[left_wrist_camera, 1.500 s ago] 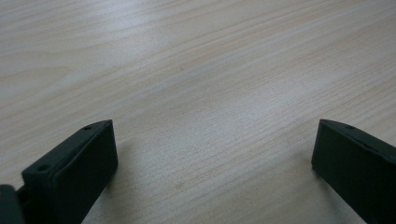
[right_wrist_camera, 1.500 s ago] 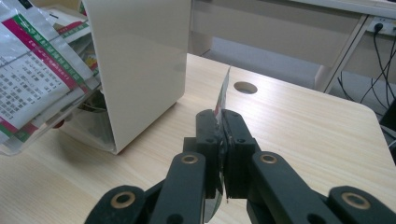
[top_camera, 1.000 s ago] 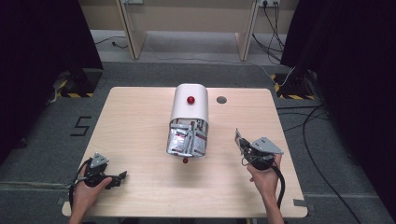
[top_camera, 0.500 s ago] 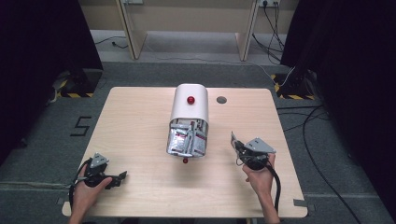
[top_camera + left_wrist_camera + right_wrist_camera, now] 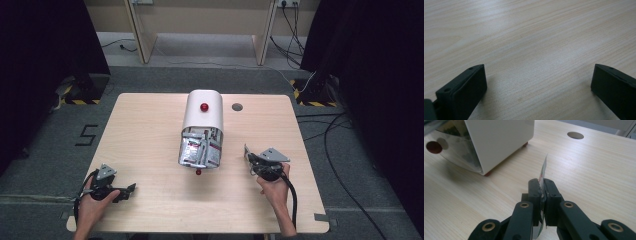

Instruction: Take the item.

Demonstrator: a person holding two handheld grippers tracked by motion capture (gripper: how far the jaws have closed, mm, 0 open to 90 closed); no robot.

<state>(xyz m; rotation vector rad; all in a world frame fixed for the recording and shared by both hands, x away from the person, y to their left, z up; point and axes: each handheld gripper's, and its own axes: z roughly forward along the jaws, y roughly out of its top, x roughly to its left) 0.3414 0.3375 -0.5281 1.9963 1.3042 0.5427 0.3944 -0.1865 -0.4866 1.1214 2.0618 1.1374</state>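
A thin, flat printed packet [image 5: 543, 170] is clamped edge-on between the closed jaws of the right gripper [image 5: 248, 156], held low over the worktop [image 5: 150, 135] toward its right edge, just right of the white round-topped box with a red knob [image 5: 202, 112]. More silvery packets [image 5: 200, 149] are seen in the box's open front, at the worktop's middle. The left gripper [image 5: 127, 190] is rested near the front left corner, its jaws spread wide with only bare wood between them.
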